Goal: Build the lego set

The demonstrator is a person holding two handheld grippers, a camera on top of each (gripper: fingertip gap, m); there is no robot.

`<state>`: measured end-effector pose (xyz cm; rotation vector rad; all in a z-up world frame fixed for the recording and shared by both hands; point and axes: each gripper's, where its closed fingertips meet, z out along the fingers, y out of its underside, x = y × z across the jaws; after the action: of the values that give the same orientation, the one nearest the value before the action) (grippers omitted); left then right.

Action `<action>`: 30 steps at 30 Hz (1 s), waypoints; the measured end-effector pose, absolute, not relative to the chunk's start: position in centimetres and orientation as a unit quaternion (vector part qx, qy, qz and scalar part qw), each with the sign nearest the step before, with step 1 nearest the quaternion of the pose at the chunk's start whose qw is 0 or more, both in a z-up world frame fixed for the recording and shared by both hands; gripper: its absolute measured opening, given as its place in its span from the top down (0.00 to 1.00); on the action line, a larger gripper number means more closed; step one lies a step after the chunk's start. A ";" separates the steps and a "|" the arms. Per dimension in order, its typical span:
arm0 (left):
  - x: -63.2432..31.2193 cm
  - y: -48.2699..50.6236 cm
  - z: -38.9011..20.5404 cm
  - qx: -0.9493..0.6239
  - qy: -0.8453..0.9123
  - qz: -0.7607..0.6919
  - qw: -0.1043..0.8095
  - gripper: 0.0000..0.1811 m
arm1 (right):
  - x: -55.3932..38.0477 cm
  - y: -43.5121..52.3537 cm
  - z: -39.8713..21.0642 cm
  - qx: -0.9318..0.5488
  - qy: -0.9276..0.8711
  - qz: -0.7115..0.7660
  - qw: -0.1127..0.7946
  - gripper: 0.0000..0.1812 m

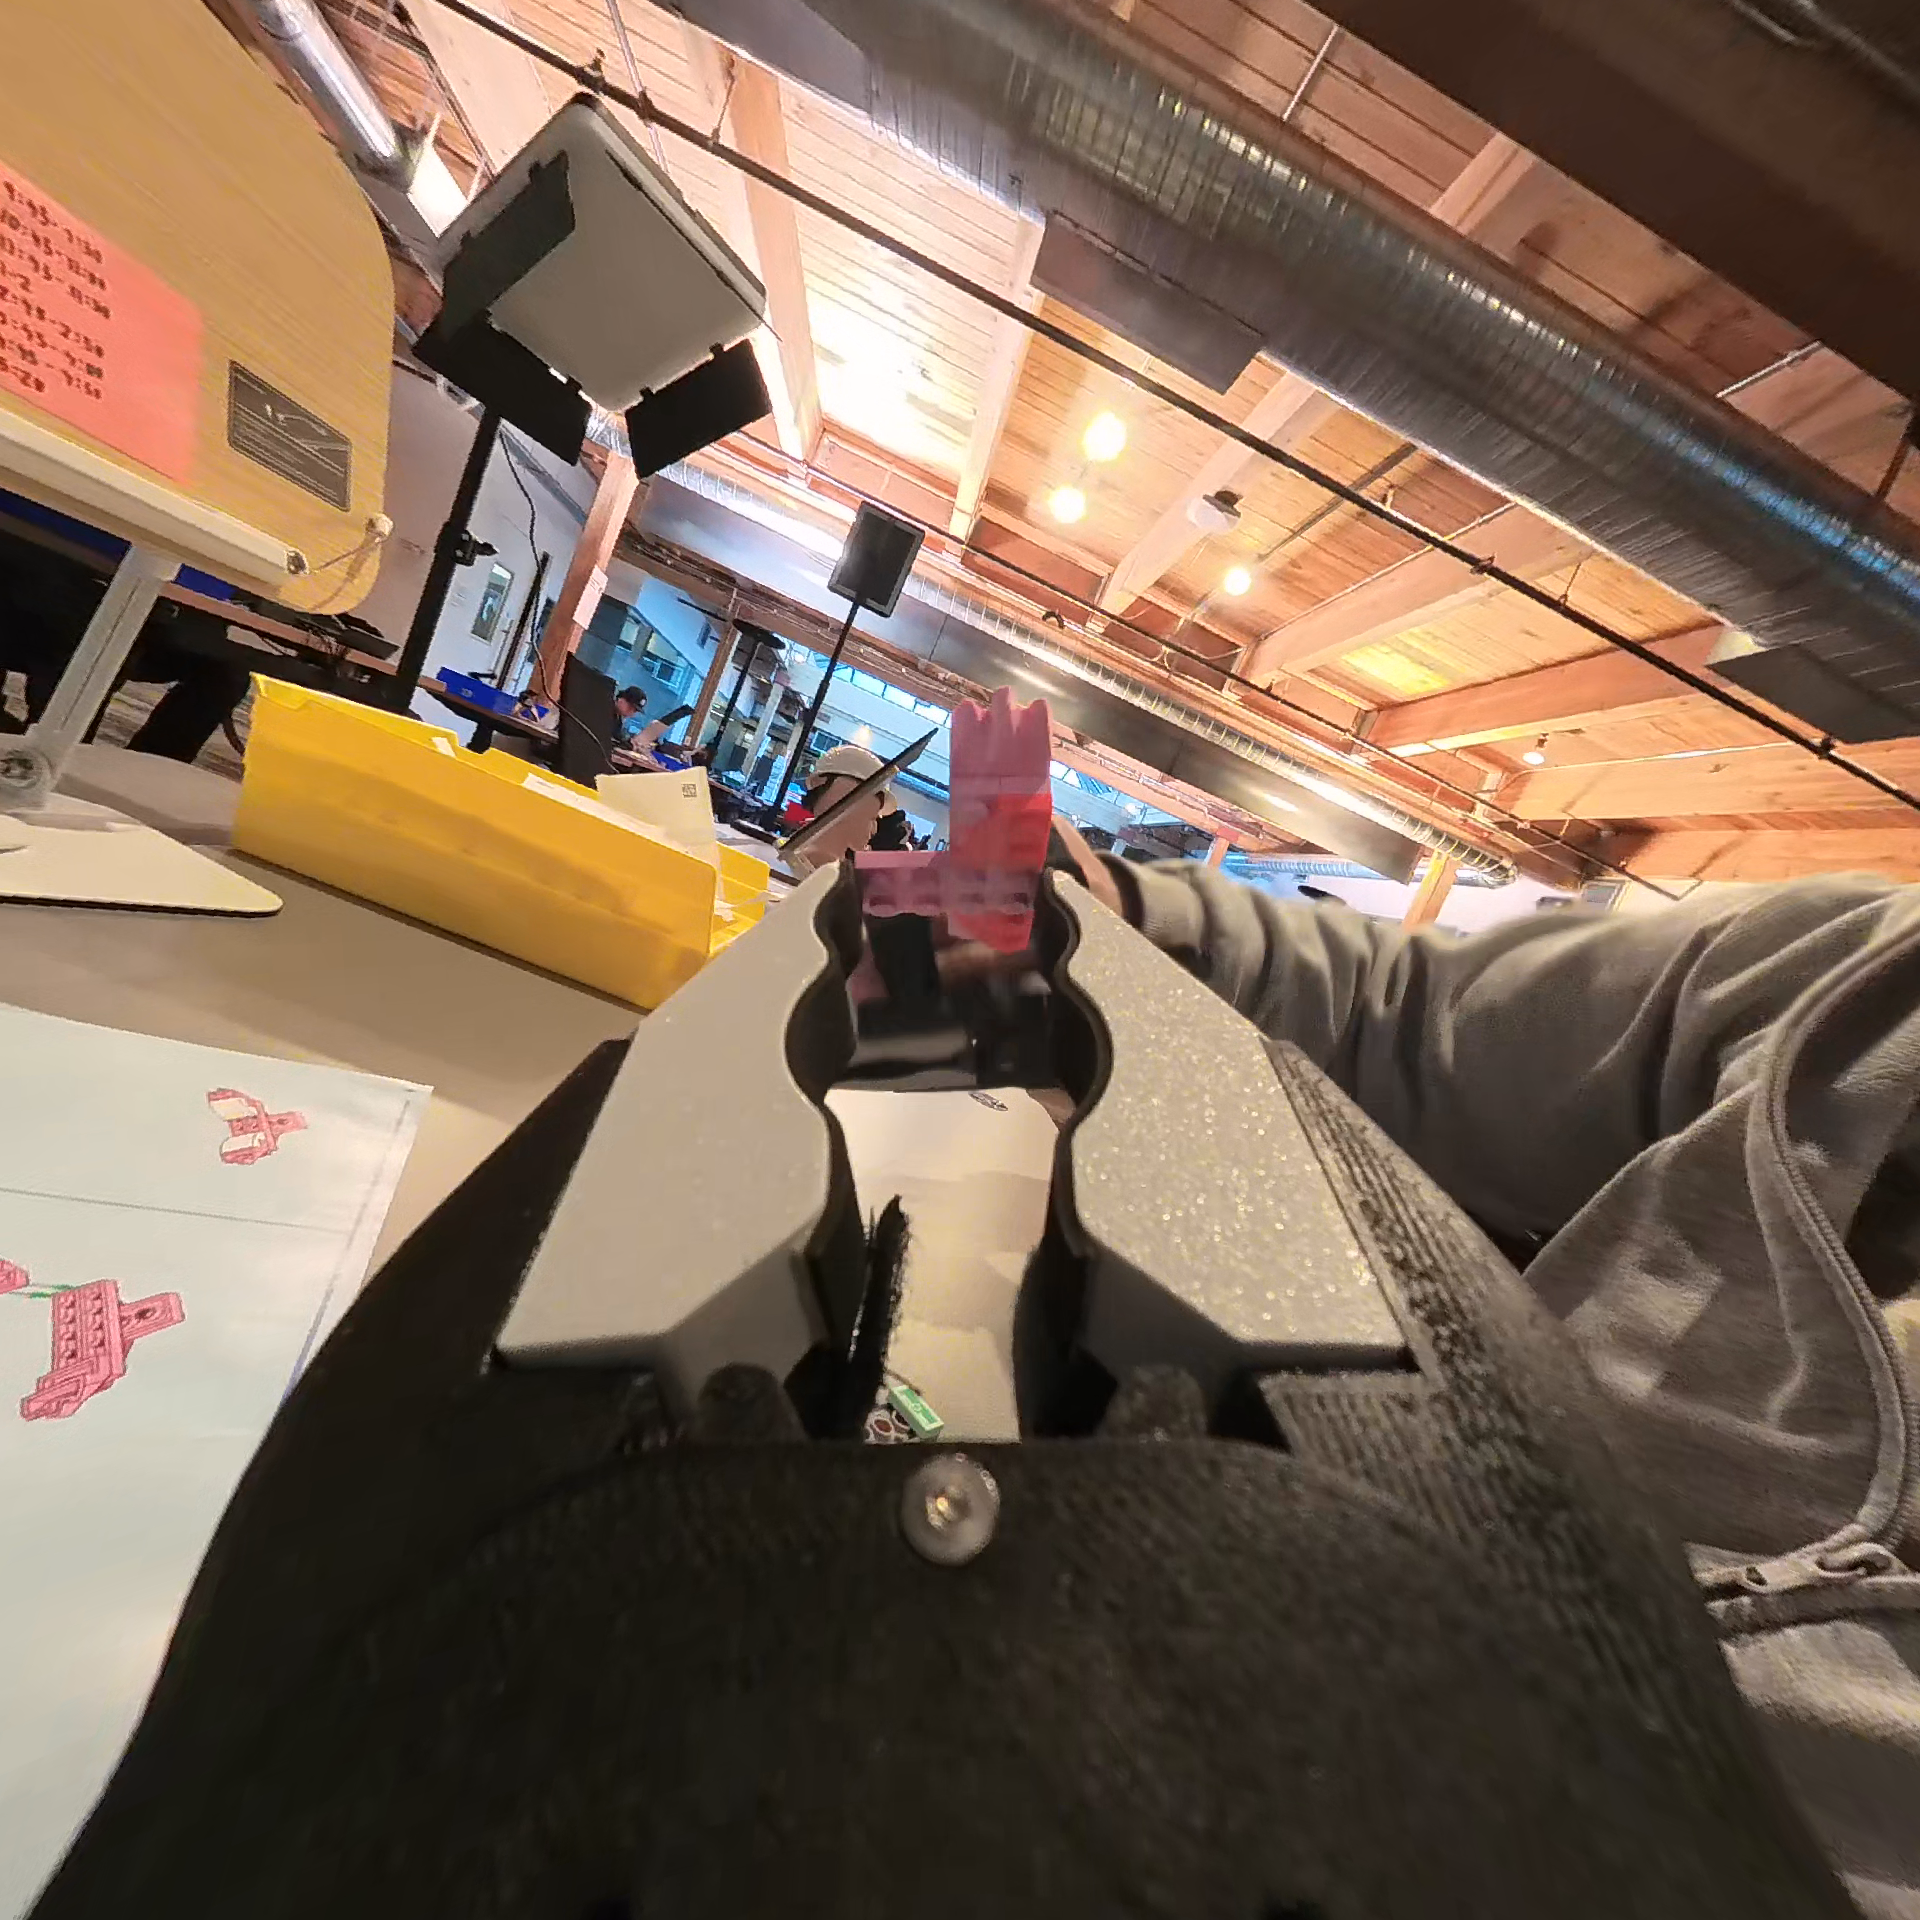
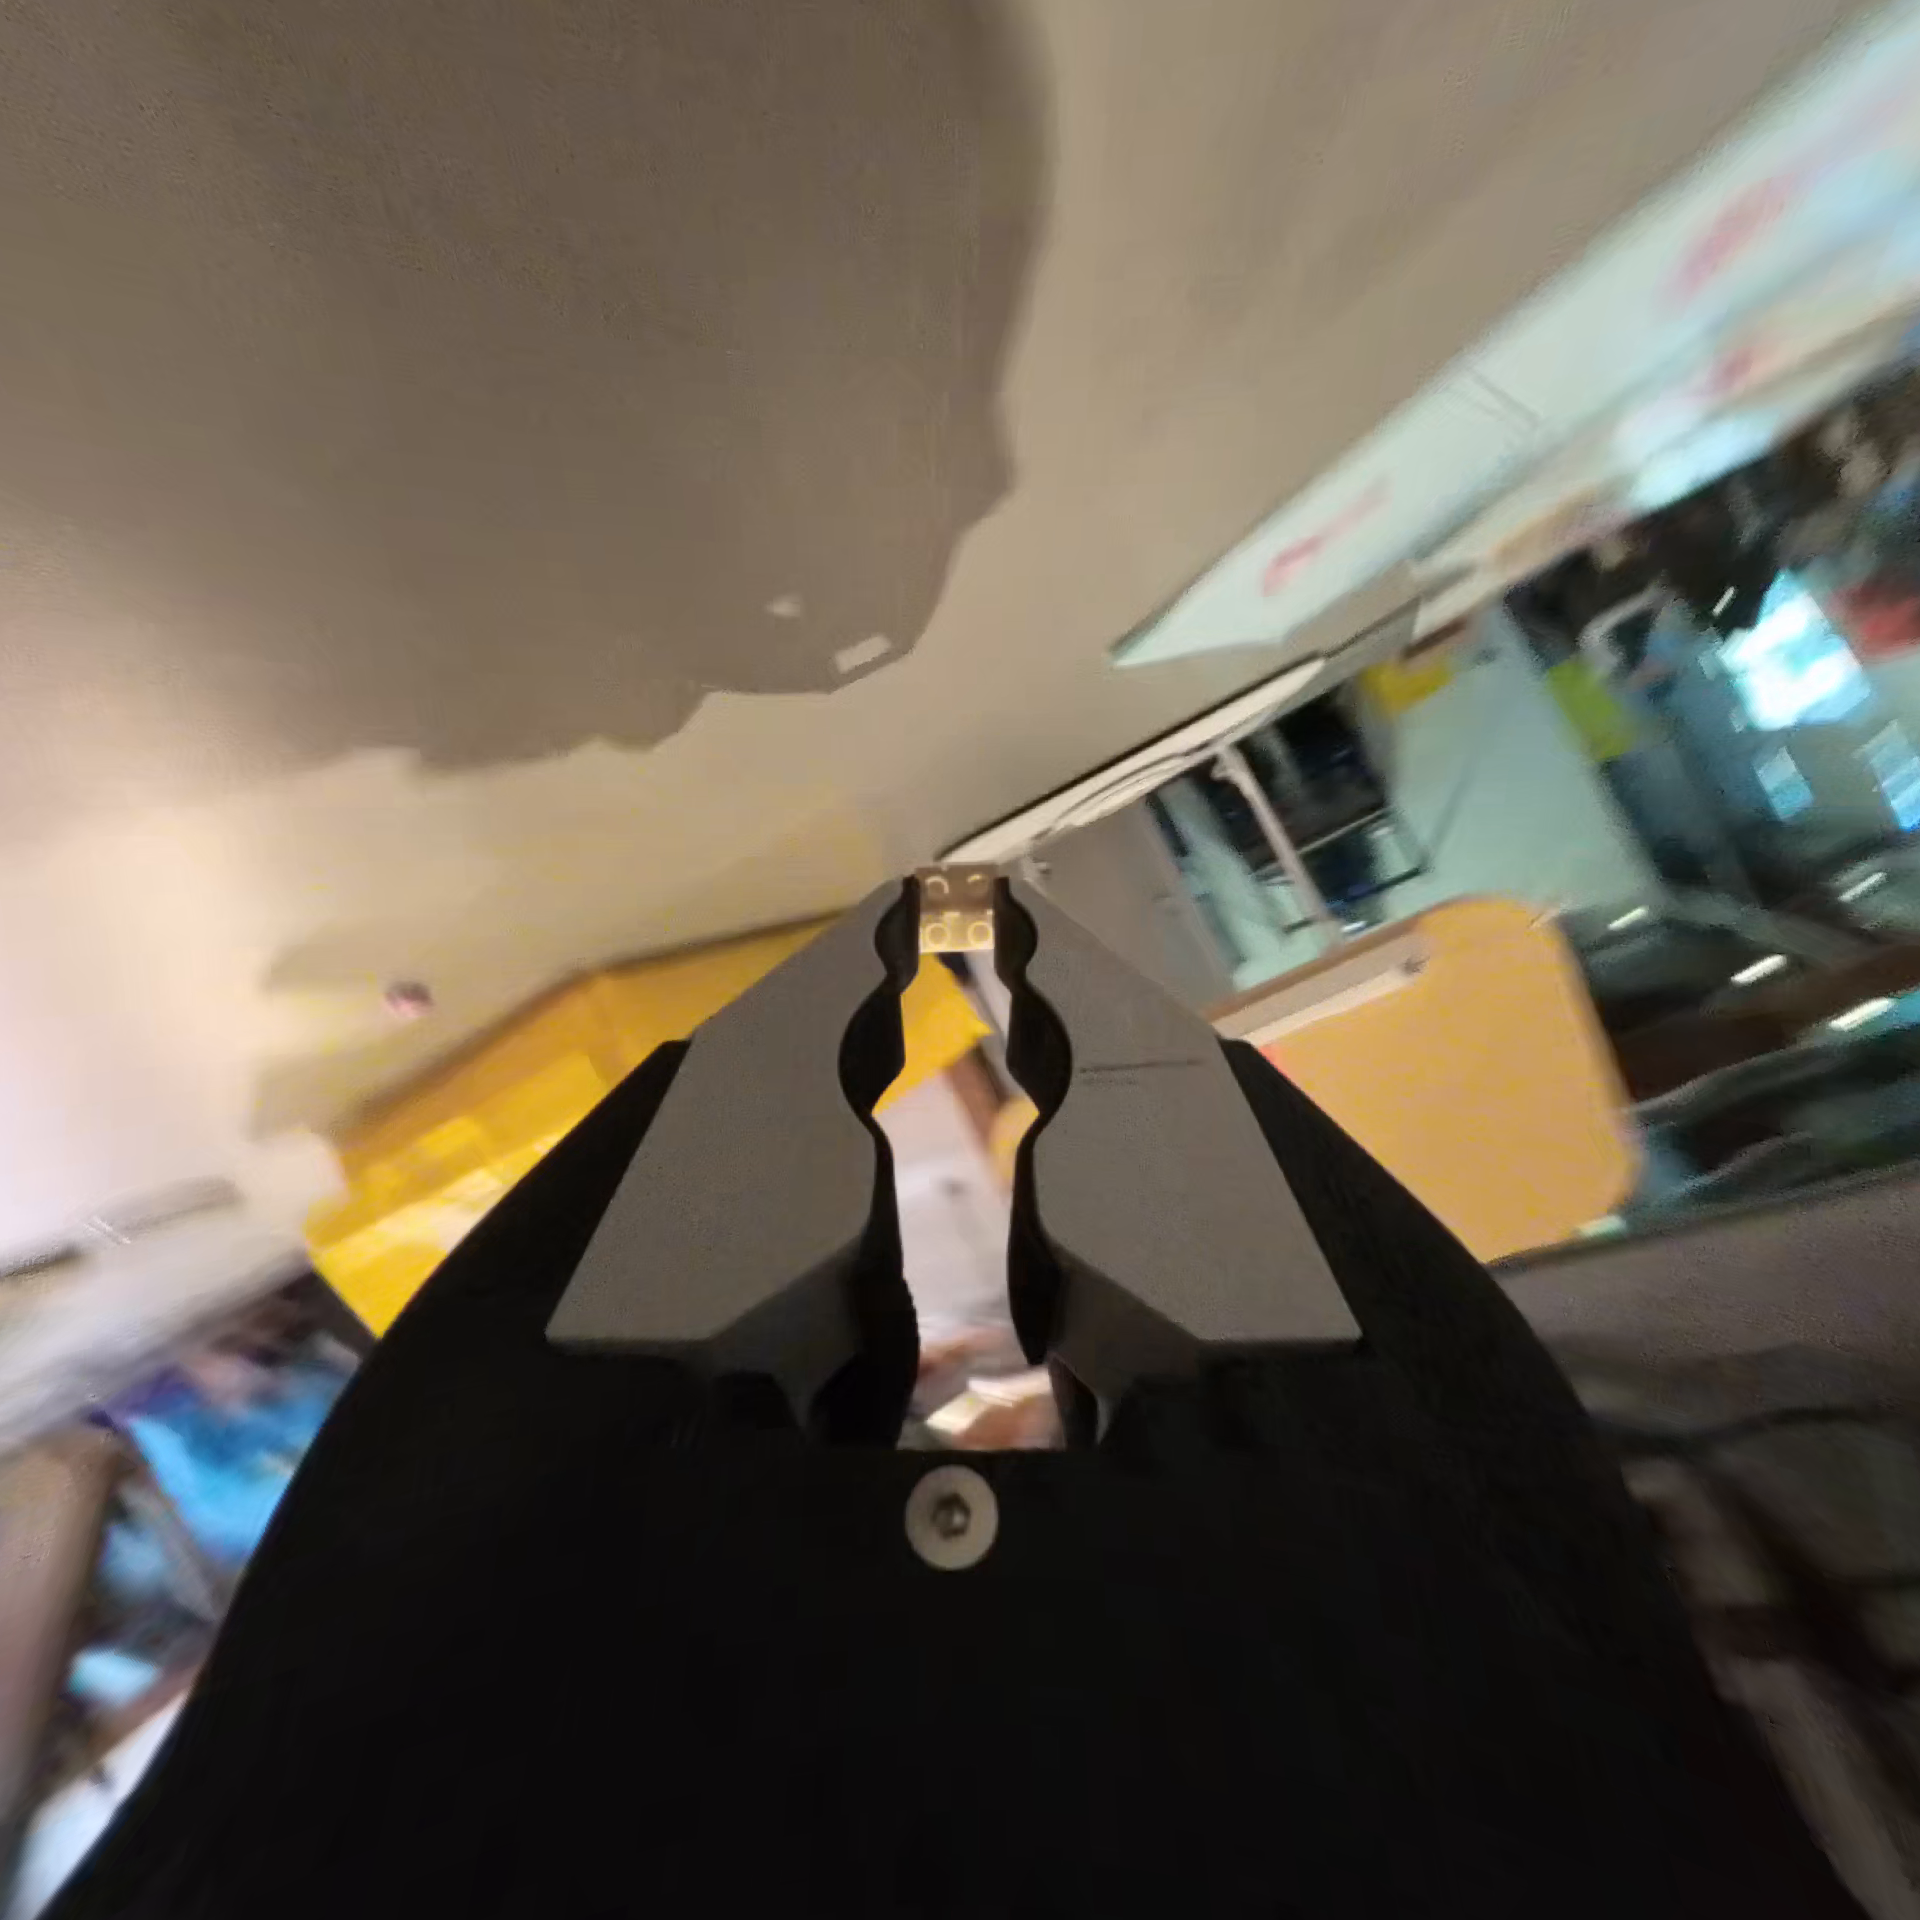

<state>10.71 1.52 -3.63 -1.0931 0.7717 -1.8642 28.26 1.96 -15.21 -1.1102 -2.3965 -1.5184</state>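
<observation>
My left gripper [image 1: 951,894] is shut on a pink and red lego build [image 1: 971,831]. The build stands up between the fingertips, with two pointed pink pieces on top. My right gripper [image 2: 961,914] is shut on a small pale lego piece [image 2: 959,912] with round studs facing the camera. The right wrist view is blurred by motion and tilted, with the tan table [image 2: 520,416] filling its upper part. The right gripper does not show in the left wrist view.
A yellow bin [image 1: 468,831] sits on the table beyond my left gripper, and shows blurred in the right wrist view [image 2: 499,1122]. An instruction sheet [image 1: 156,1299] with pink drawings lies at left. A grey sleeve [image 1: 1507,1039] reaches in from the right. A stand's base [image 1: 114,873] is far left.
</observation>
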 end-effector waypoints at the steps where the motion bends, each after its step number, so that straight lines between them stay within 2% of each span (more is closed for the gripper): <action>1: 10.7 1.6 -3.7 -0.434 0.307 -0.741 0.411 0.82 | 28.4 1.8 -15.6 -0.323 -0.800 -0.505 0.018 0.94; 4: 10.8 1.5 -3.7 -0.434 0.310 -0.740 0.410 0.82 | 28.1 1.0 -16.9 -0.254 -0.831 -0.493 -0.034 0.93; 8: 10.6 1.4 -3.6 -0.432 0.312 -0.739 0.411 0.82 | 27.1 -0.3 -18.6 -0.189 -0.868 -0.456 -0.054 0.93; 12: 10.5 1.5 -3.5 -0.433 0.313 -0.737 0.414 0.82 | 26.5 -1.1 -19.6 -0.160 -0.882 -0.438 -0.064 0.93; 14: 10.5 1.5 -3.5 -0.433 0.312 -0.738 0.413 0.82 | 26.1 -1.5 -19.7 -0.151 -0.886 -0.434 -0.061 0.98; 16: 10.6 1.5 -3.6 -0.432 0.313 -0.739 0.411 0.82 | 25.6 -2.1 -19.7 -0.169 -0.887 -0.428 -0.046 0.96; 20: 10.7 1.3 -3.8 -0.432 0.314 -0.742 0.406 0.82 | 25.2 -3.5 -18.9 -0.278 -0.870 -0.407 -0.008 0.91; 23: 10.6 1.1 -4.0 -0.431 0.312 -0.743 0.406 0.82 | 24.9 -3.3 -17.9 -0.494 -0.791 -0.349 0.095 0.87; 26: 10.2 0.9 -4.1 -0.429 0.313 -0.746 0.402 0.82 | 23.7 -3.5 -17.7 -0.734 -0.622 -0.149 0.228 0.79; 30: 9.8 0.1 -3.8 -0.415 0.323 -0.759 0.383 0.82 | 23.3 -1.9 -17.1 -0.821 -0.448 0.085 0.343 0.74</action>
<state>9.84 0.10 -3.82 -1.0582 0.8239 -1.9367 23.34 -1.89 -17.08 -2.1350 -1.1647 0.2218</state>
